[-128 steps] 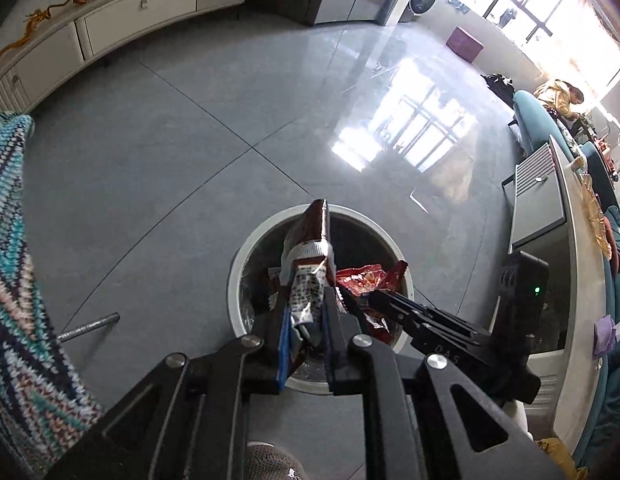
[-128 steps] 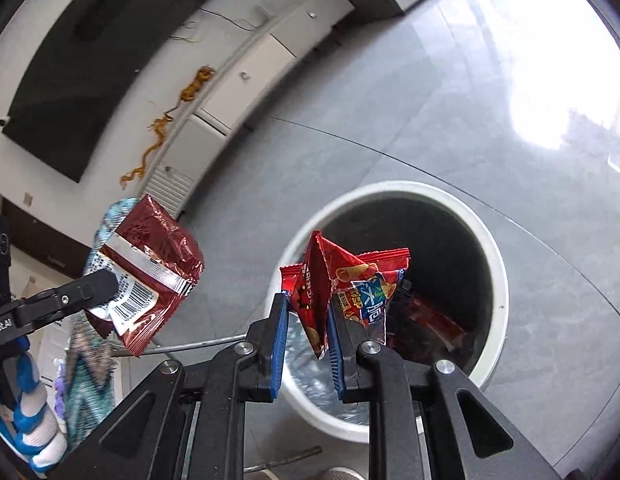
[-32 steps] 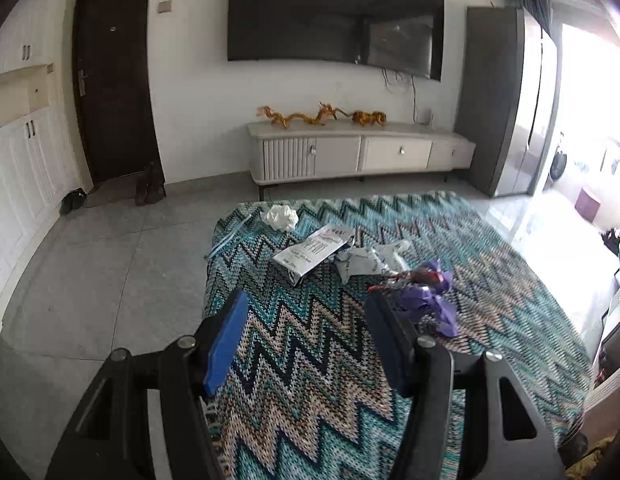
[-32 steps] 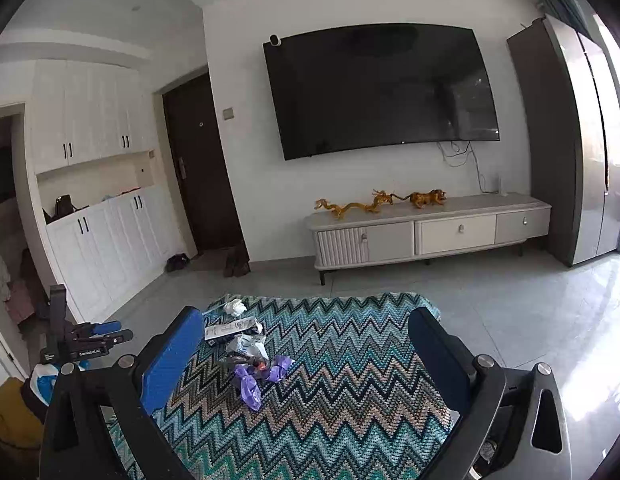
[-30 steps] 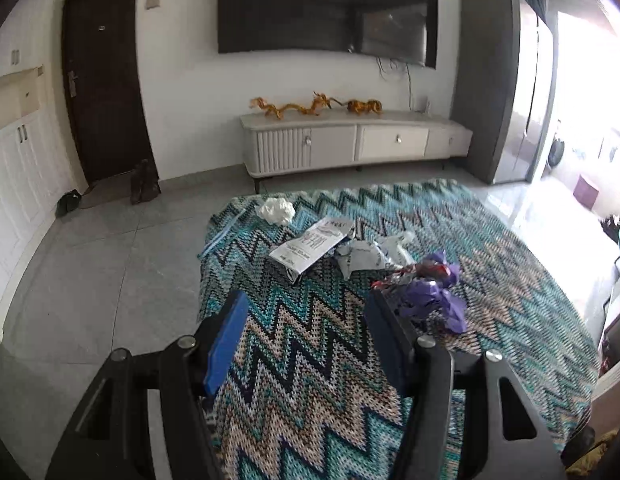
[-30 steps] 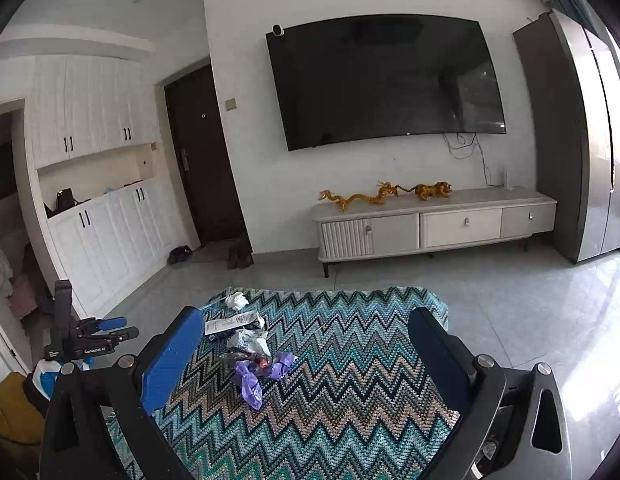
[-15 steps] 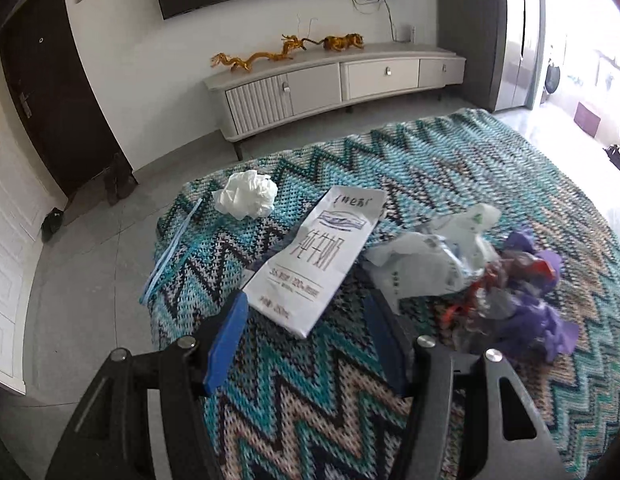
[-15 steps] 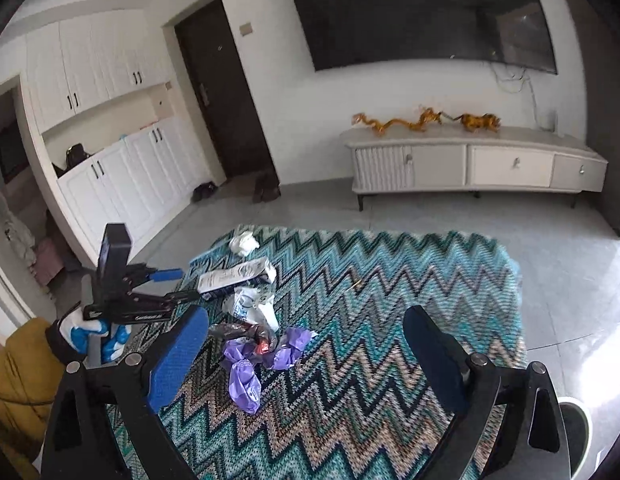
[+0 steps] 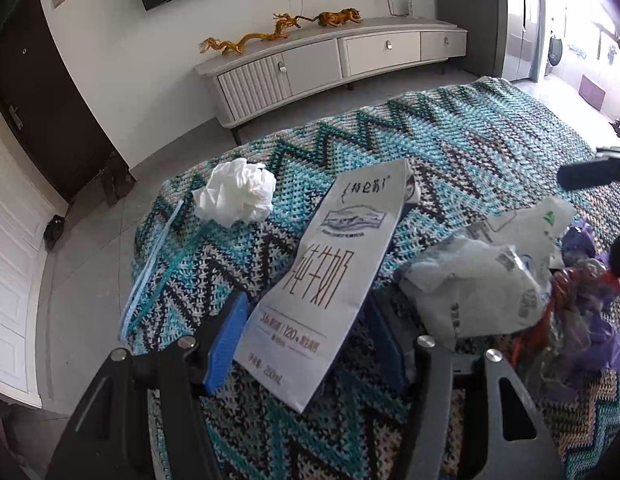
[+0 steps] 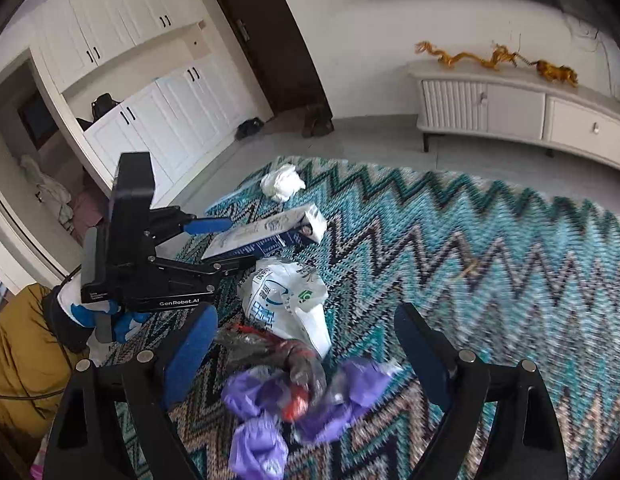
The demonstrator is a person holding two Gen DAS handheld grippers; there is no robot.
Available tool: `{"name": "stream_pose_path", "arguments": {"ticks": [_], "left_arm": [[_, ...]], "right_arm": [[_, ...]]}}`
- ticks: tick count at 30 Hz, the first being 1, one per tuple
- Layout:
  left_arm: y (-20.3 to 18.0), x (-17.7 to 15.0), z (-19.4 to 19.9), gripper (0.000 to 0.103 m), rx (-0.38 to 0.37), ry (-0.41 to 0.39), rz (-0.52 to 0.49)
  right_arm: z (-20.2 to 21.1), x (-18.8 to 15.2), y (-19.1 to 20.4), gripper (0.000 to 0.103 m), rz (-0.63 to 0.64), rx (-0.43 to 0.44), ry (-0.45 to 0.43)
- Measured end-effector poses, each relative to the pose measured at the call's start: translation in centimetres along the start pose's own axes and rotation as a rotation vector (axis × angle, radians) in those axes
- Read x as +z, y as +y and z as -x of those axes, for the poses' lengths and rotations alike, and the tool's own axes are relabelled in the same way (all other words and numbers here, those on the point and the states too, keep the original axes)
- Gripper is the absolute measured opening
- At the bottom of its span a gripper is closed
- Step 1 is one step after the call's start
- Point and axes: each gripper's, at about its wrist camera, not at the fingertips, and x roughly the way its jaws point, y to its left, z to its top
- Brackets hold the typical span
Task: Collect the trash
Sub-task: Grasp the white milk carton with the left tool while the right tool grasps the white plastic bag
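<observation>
Trash lies on a zigzag-patterned cloth (image 9: 449,128). A flattened white milk carton (image 9: 329,280) lies between the open jaws of my left gripper (image 9: 310,340); the carton also shows in the right wrist view (image 10: 266,234). A crumpled white tissue (image 9: 236,196) lies beyond it. A white plastic bag (image 9: 477,280) lies to the right. My right gripper (image 10: 306,356) is open above a heap of purple plastic and clear wrapper (image 10: 298,396), next to the white bag (image 10: 288,300). The left gripper (image 10: 226,242) shows there around the carton.
A white TV cabinet (image 9: 333,64) with golden dragon figures (image 9: 278,28) stands by the far wall. A dark door (image 10: 266,28) and white cupboards (image 10: 150,92) are at the left. Grey tiled floor (image 9: 82,272) surrounds the cloth.
Both grippers have moved forward and down toward the trash. The left one now has the milk carton between its open jaws; the right one has come over the purple heap.
</observation>
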Motion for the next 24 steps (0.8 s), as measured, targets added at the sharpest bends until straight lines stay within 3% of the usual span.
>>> {"name": "stream_pose_path", "arguments": {"ticks": [8,13,15,18,24], "left_arm": [[0.0,-0.2,-0.4,0.058,-0.004,-0.031,0.032],[-0.5,-0.3,0.1,0.05,0.014,-0.053,0.039],[-0.6,-0.4,0.3,0.048,0.005,-0.055,0.06],[-1.1,-0.6,0.9,0.045,-0.009,-0.062,0.075],[-1.7,-1.5,3.1,0.043,-0.043,-0.091,0.131]], "right_arm": [[-3.9,0.2,-2.0,0.068,-0.085,0.057,0.061],[-4.4,0.2,-2.4,0.034,-0.11,0.13,0.075],[-4.0,0.2,-2.0,0.027,-0.092,0.129,0.065],[-2.7,0.0,-1.3,0.026,-0.061,0.09,0.041],[1.0,-0.6,-1.8,0.026,-0.118,0.076,-0.042]]}}
